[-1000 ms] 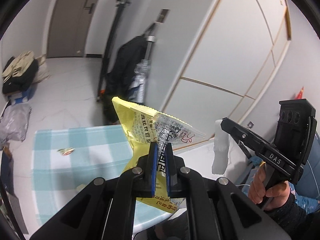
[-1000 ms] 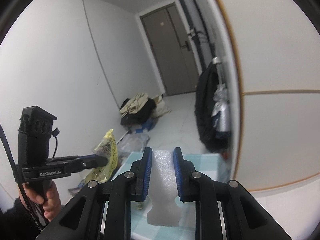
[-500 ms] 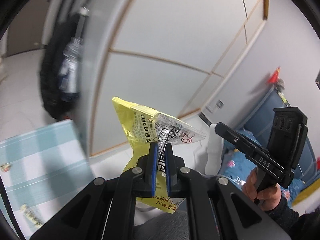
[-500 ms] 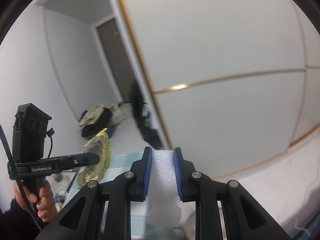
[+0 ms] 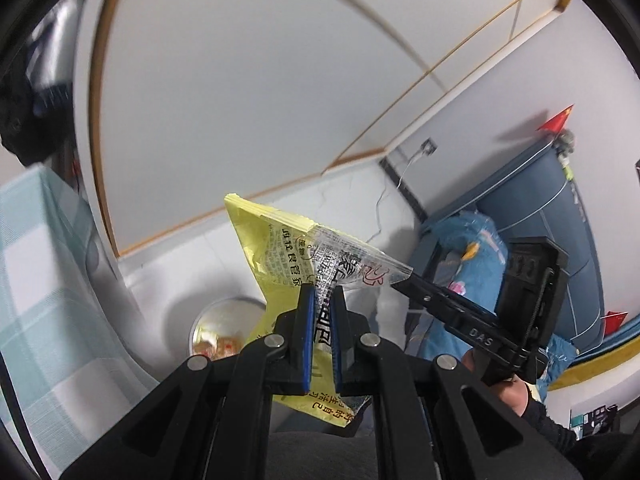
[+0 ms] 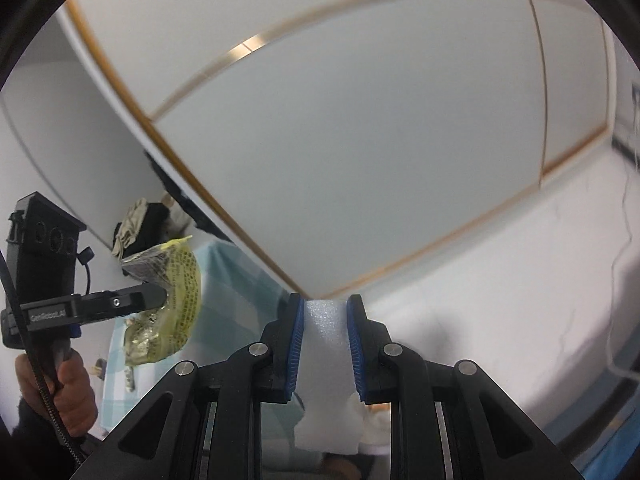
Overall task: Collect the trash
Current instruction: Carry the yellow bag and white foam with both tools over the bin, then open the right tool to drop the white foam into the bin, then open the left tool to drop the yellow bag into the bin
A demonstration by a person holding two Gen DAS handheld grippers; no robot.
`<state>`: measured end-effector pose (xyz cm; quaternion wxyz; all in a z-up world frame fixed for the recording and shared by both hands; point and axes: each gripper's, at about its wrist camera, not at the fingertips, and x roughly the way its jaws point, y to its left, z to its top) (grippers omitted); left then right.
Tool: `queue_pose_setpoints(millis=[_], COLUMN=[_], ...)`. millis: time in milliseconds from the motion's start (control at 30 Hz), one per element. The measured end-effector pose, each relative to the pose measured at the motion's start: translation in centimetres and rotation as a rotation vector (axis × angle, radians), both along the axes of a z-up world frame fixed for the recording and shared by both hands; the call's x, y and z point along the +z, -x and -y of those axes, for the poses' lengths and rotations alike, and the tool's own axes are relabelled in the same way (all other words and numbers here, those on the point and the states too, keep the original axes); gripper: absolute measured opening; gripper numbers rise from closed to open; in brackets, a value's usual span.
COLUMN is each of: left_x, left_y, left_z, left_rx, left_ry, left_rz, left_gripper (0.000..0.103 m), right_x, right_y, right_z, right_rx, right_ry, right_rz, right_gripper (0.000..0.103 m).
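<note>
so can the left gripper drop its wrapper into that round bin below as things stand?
Probably yes. The left gripper is shut on the yellow wrapper, the open bin lies just below-left, and nothing visible sits between them.

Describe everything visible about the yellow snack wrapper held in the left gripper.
The yellow snack wrapper is a crinkled plastic packet, yellow with black printed text and a clear printed corner flap with a red mark. It looks empty and flattened, creased around the pinch. The left gripper is shut on it near its middle, holding it in the air with the top edge above the fingers and the bottom hanging below. In the right wrist view its side looks puffed and silvery. Nothing else touches it.
</note>
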<state>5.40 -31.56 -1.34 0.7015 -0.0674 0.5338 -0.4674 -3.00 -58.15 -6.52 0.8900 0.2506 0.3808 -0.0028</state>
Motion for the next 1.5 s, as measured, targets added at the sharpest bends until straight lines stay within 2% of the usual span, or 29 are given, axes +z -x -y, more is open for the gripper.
queue_pose_setpoints(millis=[200, 333, 533, 700, 767, 933, 1067, 1200, 1400, 1500], left_x=[-4.0, -5.7, -7.8, -8.9, -9.4, -11.3, -12.3, -13.2, -14.2, -15.0], left_y=[-0.4, -1.2, -2.4, -2.5, -2.4, -2.2, -1.8, -1.6, -0.8, -0.6], left_z=[1.6, 2.8, 4.4, 5.0, 5.4, 6.2, 6.7, 7.0, 7.8, 8.2], left_rx=[-0.031, -0.042, -0.035, -0.048, -0.054, -0.063, -0.082, -0.086, -0.109, -0.115], left_ry=[-0.062, -0.107, -0.143, -0.168, -0.178, -0.213, -0.233, -0.251, -0.292, -0.34], left_rz=[-0.095, -0.123, -0.205, -0.228, -0.238, -0.266, -0.304, -0.344, -0.373, -0.38], left_gripper=[0.003, 0.003, 0.003, 0.003, 0.003, 0.003, 0.003, 0.003, 0.003, 0.003], right_x=[-7.0, -11.9, -16.7, -19.2, -19.8, -19.7, -18.6, -17.7, -16.6, -16.4], right_y=[-2.1, -3.8, -4.0, -3.3, -2.9, -2.0, -0.8, 0.2, 1.4, 1.9], right_z=[0.7, 0.6, 0.2, 0.2, 0.5, 1.2, 1.8, 3.0, 3.9, 4.6], right_rx=[-0.003, 0.003, 0.028, 0.03, 0.033, 0.01, -0.037, -0.082, -0.128, -0.142], right_ry=[-0.1, -0.175, -0.211, -0.235, -0.234, -0.207, -0.161, -0.13, -0.106, -0.127], right_rz=[-0.097, -0.18, -0.275, -0.331, -0.356, -0.367, -0.345, -0.341, -0.327, -0.314], right_gripper=[0.021, 0.021, 0.023, 0.023, 0.025, 0.038, 0.063, 0.075, 0.084, 0.085])
